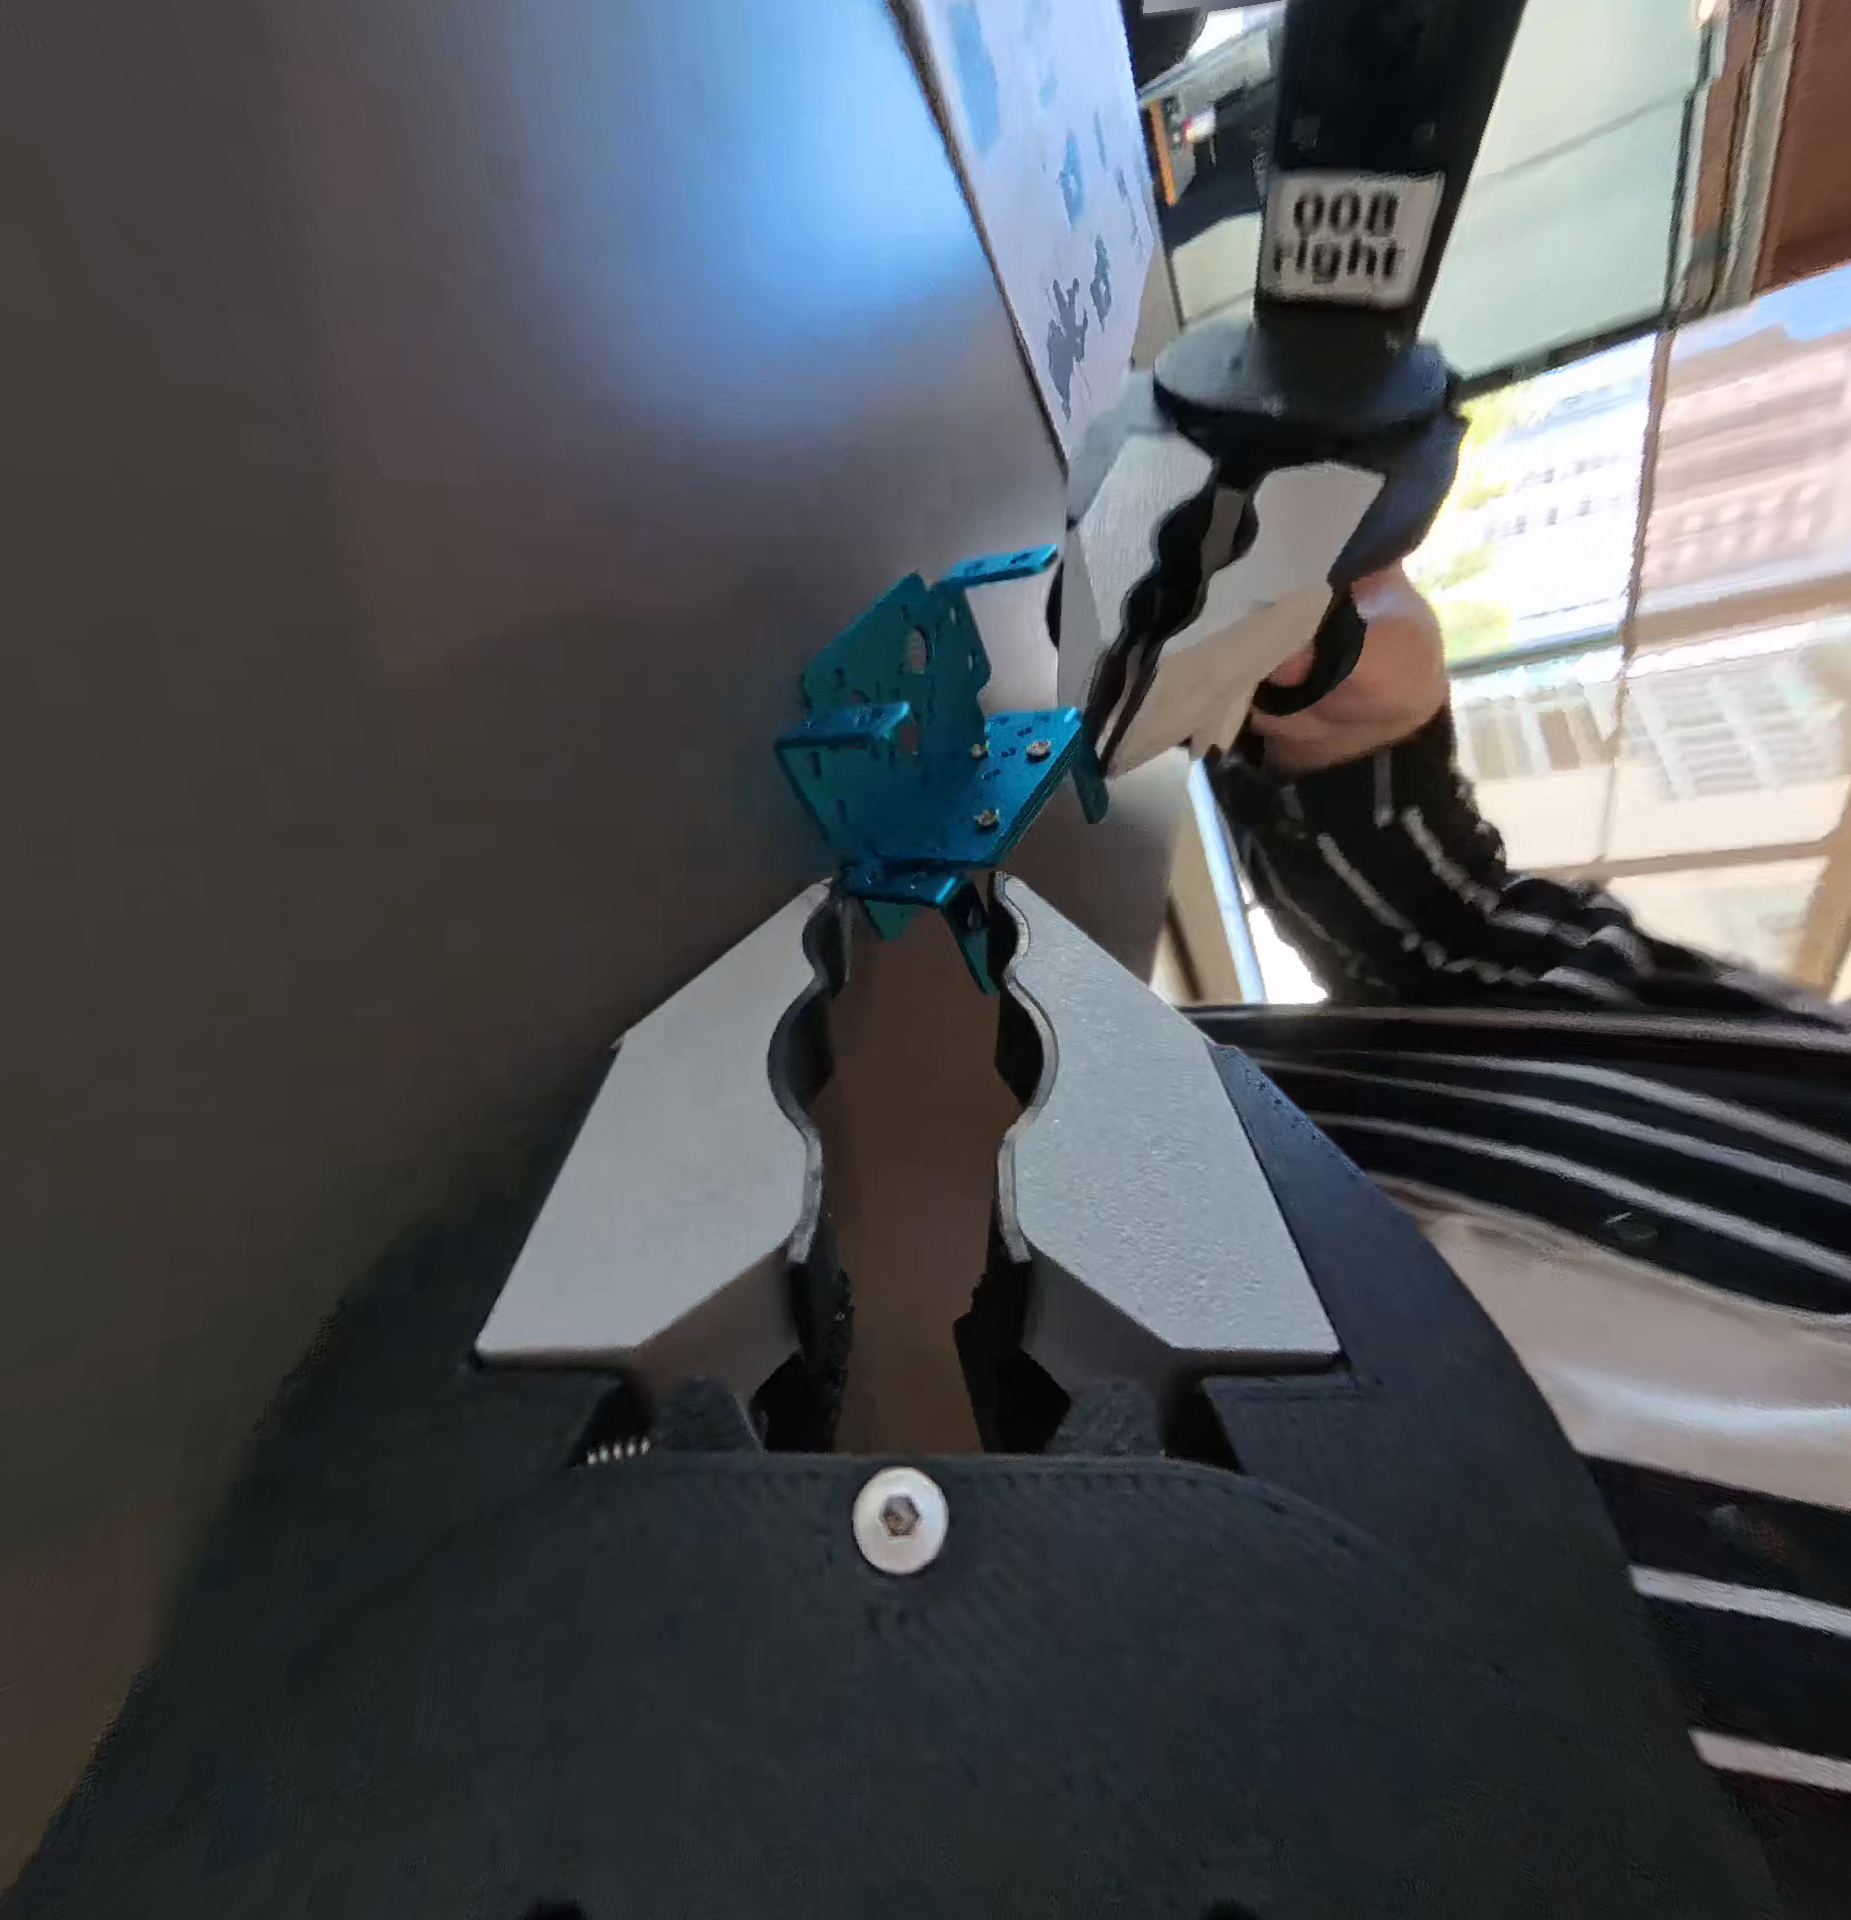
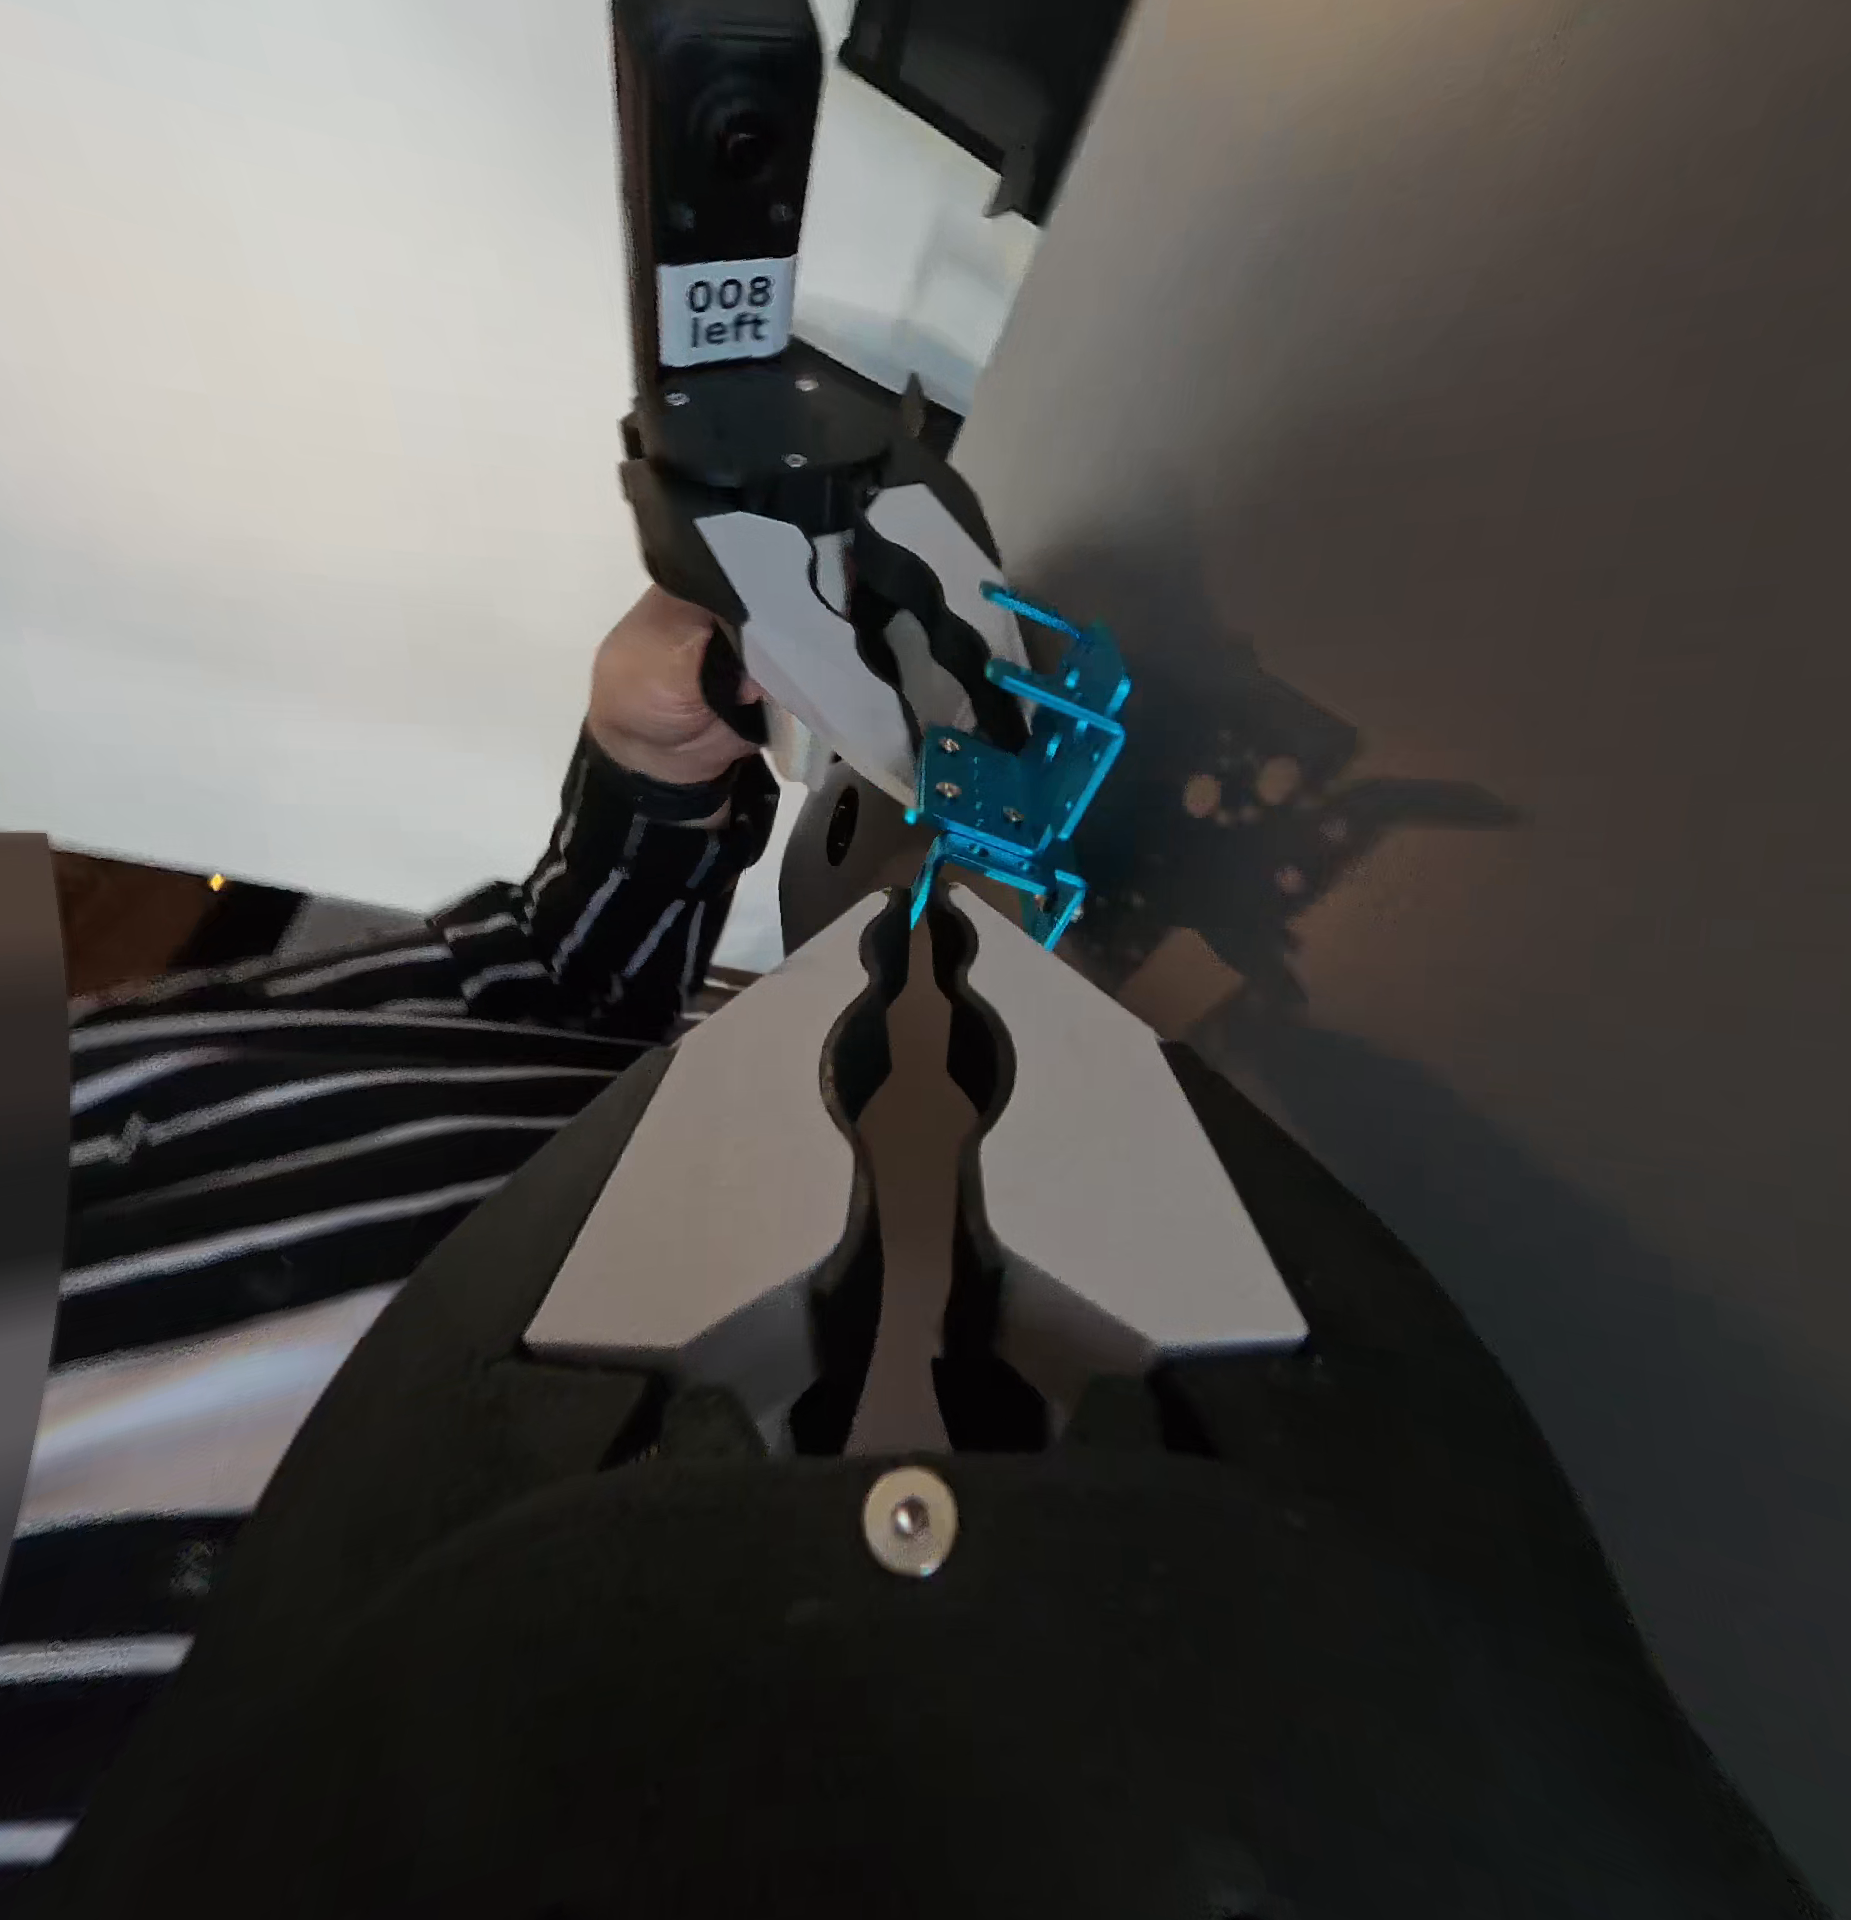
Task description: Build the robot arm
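Both grippers are on one blue metal bracket assembly (image 1: 926, 764), held up in the air close to a dark grey tabletop (image 1: 381, 623), apparently not resting on it. Left gripper (image 1: 916, 914) is clamped on a small tab at one end of the assembly; jaws sit fairly wide at the base but the tips pinch the tab. Right gripper (image 2: 926, 920) is nipped onto a thin flange at another edge, jaws nearly together, tips squeezing the plate edge-on. In the right wrist view the left gripper comes in from above and the assembly throws a shadow with hole patterns on the tabletop. Assembly is several perforated angle plates joined with small screws (image 1: 988, 819). A printed sheet (image 1: 1046, 208) with blue shapes lies on the far part of the tabletop. A person's hand (image 1: 1347, 686) in a striped sleeve (image 1: 1420, 862) works the right handle; windows behind. As a judgement, this is a two-handed hold, part shared between both tools, so either letting go would leave it hanging from a small edge grip that could swing.
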### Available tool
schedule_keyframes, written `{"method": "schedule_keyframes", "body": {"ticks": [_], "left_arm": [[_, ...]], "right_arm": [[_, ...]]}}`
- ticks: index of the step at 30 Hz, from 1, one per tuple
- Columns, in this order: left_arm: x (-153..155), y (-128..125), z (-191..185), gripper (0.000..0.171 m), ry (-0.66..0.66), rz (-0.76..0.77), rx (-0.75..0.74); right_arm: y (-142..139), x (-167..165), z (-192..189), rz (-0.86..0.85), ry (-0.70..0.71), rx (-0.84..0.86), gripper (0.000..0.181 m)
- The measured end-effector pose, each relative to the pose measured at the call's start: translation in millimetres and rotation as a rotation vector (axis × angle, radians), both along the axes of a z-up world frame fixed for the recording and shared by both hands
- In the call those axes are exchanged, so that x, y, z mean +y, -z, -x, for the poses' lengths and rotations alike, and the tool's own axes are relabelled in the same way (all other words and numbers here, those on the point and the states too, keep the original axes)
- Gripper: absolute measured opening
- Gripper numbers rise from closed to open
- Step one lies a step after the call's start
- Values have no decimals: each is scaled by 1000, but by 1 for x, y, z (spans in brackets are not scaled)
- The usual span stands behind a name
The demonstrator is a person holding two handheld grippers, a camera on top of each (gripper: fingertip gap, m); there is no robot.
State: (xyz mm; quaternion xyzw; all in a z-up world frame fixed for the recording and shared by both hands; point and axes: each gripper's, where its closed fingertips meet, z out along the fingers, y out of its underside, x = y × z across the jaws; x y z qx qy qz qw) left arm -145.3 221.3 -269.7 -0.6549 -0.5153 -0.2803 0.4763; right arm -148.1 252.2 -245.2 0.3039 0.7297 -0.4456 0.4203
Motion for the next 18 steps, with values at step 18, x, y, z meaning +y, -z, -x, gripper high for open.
{"method": "schedule_keyframes", "body": {"ticks": [18], "left_arm": [[11, 16, 9, 26, 184, 701, 938]], "right_arm": [[36, 15, 25, -107, -306, 1086, 1]]}}
